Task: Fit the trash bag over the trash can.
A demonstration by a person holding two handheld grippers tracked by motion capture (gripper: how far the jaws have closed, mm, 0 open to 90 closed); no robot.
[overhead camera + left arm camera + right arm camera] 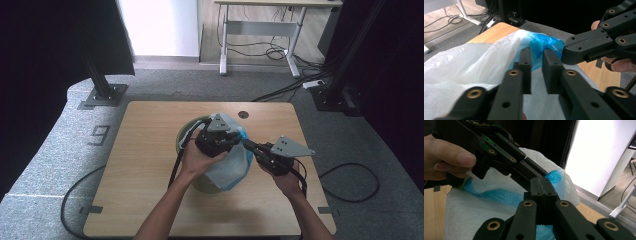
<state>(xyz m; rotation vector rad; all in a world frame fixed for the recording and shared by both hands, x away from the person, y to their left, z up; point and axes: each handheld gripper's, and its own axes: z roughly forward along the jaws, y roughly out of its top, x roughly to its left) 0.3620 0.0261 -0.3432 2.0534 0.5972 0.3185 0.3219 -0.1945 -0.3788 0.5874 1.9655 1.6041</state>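
**tongwatcher:** Plastic bag, white with a blue rim, draping over a green bin on the table, sitting right under and between both tongs. Anyone reading the grips?

**benchlurker:** Looking at the right gripper first. Clamping tight, pads pressed flat together, pinching the blue rim right at its tips. Pulling that edge of the plastic bag up off the bin.

**tongwatcher:** And the left gripper?

**benchlurker:** Standing narrow, with a slim gap showing between the pads. Blue rim poking into that gap at the tips, white film bunching just below them. Not looking pinched from the left gripper view, though.

**tongwatcher:** Tips close together?

**benchlurker:** Nearly touching. Pointing at each other over the same stretch of rim, right one coming in just beside the left one's far pad. Rest of the plastic bag hanging below both, spilling toward the person's side.
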